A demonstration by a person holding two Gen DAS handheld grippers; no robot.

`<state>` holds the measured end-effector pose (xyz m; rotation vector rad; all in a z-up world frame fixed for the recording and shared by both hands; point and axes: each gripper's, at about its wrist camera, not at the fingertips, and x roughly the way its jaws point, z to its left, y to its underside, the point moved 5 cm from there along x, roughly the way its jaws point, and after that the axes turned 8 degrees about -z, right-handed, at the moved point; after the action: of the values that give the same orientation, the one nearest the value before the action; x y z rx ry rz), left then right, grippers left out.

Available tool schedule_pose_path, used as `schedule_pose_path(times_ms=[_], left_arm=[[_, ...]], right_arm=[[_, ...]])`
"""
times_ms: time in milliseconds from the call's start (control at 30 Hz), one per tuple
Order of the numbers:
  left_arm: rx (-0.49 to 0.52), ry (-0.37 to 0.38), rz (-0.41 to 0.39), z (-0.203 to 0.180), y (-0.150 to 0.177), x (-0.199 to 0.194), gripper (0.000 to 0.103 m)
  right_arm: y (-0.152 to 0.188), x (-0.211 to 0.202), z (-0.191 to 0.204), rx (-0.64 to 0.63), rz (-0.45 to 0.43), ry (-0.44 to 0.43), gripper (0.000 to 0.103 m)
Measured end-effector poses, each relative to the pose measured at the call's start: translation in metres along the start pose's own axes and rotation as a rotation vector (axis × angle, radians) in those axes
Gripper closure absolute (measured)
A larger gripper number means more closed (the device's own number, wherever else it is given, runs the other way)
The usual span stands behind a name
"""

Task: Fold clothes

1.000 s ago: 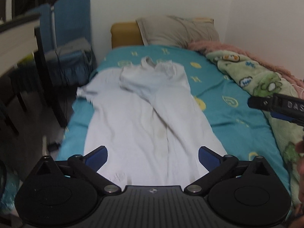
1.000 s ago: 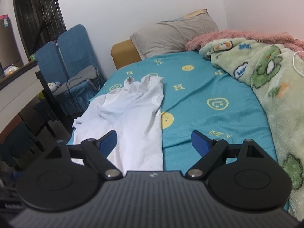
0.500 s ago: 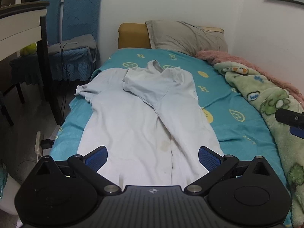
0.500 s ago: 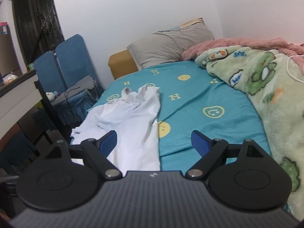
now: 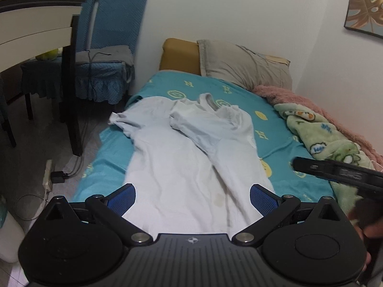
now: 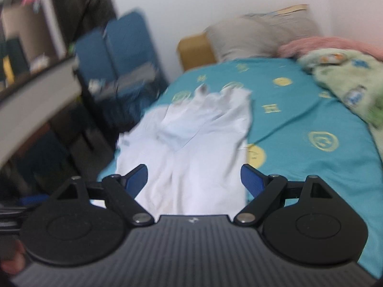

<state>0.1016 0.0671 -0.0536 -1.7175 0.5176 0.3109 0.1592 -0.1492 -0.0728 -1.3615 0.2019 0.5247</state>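
Observation:
A white T-shirt (image 5: 189, 157) lies lengthwise on the teal bed sheet (image 5: 282, 141), collar toward the pillow, its right side folded over the middle and its left sleeve hanging at the bed's left edge. It also shows, blurred, in the right wrist view (image 6: 196, 143). My left gripper (image 5: 192, 197) is open and empty above the shirt's hem end. My right gripper (image 6: 194, 178) is open and empty above the same end; its body shows at the right of the left wrist view (image 5: 340, 172).
A grey pillow (image 5: 244, 64) and a mustard cushion (image 5: 179, 55) lie at the head. A green and pink blanket (image 5: 335, 134) is heaped along the right side. Blue chairs (image 5: 107, 55), a table (image 5: 36, 31) and a floor power strip (image 5: 49, 174) stand left of the bed.
Both grippers have shifted; the right one has swung left toward the shirt, blurring its view, and has come further into the left wrist view. The shirt has not moved.

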Motion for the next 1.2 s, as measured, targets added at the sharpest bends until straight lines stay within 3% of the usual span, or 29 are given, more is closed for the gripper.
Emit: schedule_pose_path(times_ms=[133,200,433,567,667,733,800,833,1033,1200], left_arm=[[-0.087,-0.048,0.017,0.04,0.001,0.011,0.0],[-0.138,-0.086,0.012,0.059,0.004,0.018,0.0],[-0.308,-0.22,-0.013,0.124,0.013,0.041,0.001],[-0.35,-0.248,0.017,0.139,0.021,0.057,0.001],[-0.373,-0.262,0.047,0.147,0.028,0.069,0.001],[-0.388,-0.263,0.068,0.151,0.031,0.077,0.001],[-0.402,-0.255,0.072,0.15,0.033,0.079,0.001],[-0.403,-0.255,0.068,0.149,0.034,0.079,0.001],[-0.412,-0.241,0.031,0.137,0.035,0.079,0.001],[-0.375,-0.221,-0.005,0.125,0.032,0.078,0.001]], right_arm=[[-0.01,0.082,0.063,-0.237,0.052,-0.056,0.018],[-0.014,0.126,0.098,-0.293,0.08,-0.103,0.027],[-0.014,0.254,0.203,-0.413,0.119,-0.263,0.03],[0.001,0.307,0.234,-0.46,0.143,-0.265,0.056],[0.012,0.335,0.239,-0.463,0.177,-0.236,0.059],[0.018,0.345,0.239,-0.488,0.189,-0.206,0.066],[0.017,0.348,0.236,-0.476,0.184,-0.182,0.093],[0.013,0.346,0.233,-0.46,0.17,-0.174,0.096],[-0.03,0.308,0.206,-0.291,-0.006,-0.157,0.099],[-0.067,0.26,0.146,-0.125,-0.165,-0.036,0.1]])
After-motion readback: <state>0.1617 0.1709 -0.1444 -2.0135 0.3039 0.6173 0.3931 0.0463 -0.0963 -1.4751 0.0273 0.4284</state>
